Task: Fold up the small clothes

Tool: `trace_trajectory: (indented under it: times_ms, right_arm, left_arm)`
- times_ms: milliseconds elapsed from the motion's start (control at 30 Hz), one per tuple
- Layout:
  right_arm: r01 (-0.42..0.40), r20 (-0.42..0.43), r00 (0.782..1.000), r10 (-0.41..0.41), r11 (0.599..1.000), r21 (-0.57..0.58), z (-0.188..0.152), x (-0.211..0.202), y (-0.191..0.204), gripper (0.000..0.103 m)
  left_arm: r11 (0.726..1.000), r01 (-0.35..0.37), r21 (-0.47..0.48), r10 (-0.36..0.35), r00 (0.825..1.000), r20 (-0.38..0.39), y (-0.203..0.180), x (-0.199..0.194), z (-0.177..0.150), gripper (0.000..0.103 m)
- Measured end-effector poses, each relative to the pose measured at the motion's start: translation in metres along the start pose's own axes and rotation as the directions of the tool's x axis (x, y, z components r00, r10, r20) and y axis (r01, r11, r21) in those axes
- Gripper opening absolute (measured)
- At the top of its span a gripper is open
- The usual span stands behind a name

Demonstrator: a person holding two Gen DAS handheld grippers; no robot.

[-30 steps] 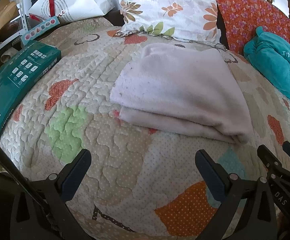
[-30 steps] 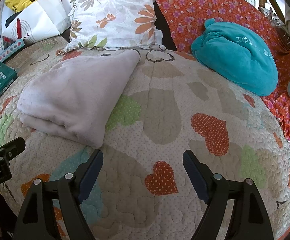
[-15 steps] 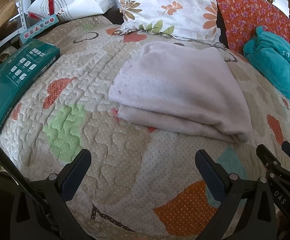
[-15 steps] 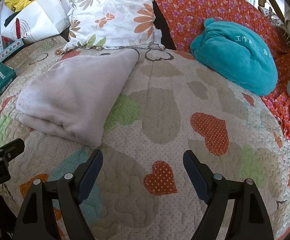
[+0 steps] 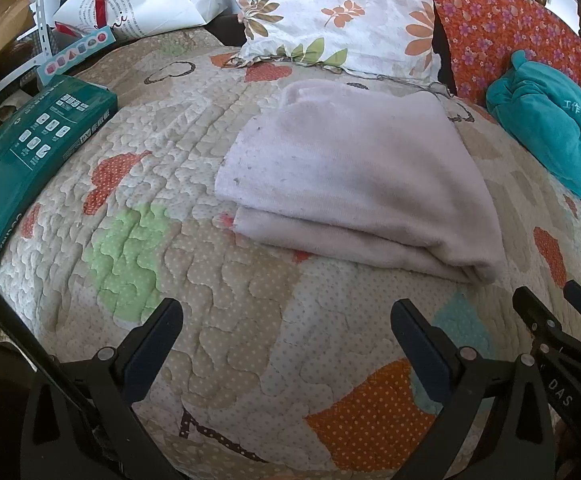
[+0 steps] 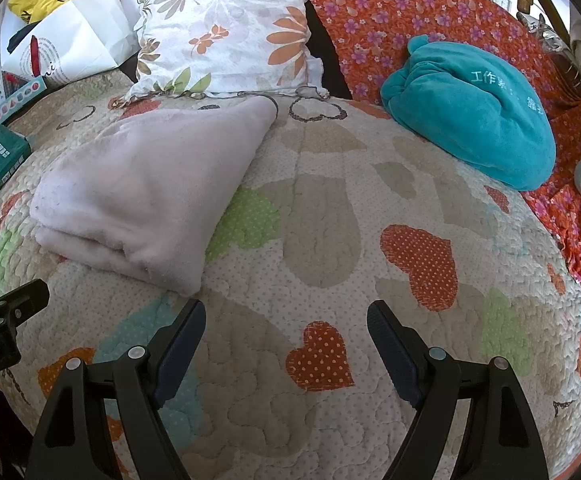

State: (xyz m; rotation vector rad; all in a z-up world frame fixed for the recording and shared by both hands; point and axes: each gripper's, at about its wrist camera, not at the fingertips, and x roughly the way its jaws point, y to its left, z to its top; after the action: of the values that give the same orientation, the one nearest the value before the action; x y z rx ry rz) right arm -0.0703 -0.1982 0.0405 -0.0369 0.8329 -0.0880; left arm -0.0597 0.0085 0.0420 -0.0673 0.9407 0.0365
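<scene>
Quilt (image 5: 218,288) fills the left wrist view, where the left gripper (image 5: 286,340) hangs wide open and empty just short of the folded pink cloth (image 5: 354,176), which has slid only slightly in frame over the last second, so the hand is barely drifting. From the right wrist, the right gripper (image 6: 286,340) also gapes, holding nothing, with the cloth (image 6: 146,188) ahead to its left, well apart from the teal bundle (image 6: 474,116); the fold looks done, and a next garment seems due.

Black plastic hand-held gripper (image 5: 286,332) frames with dark blue finger pads (image 6: 180,346), silver rivets, white lettering "DAS".
</scene>
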Motion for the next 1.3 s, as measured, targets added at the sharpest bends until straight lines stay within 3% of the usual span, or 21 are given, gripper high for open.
trace_trajectory:
  times_ms: [1300]
  right_arm:
    - [0.006, 0.002, 1.000, -0.006, 1.000, -0.005, -0.0010, 0.0004, 0.0002, 0.087]
  left_arm:
    - [0.999, 0.041, -0.018, -0.041, 0.999, -0.017, 0.0027, 0.0011, -0.0013, 0.103]
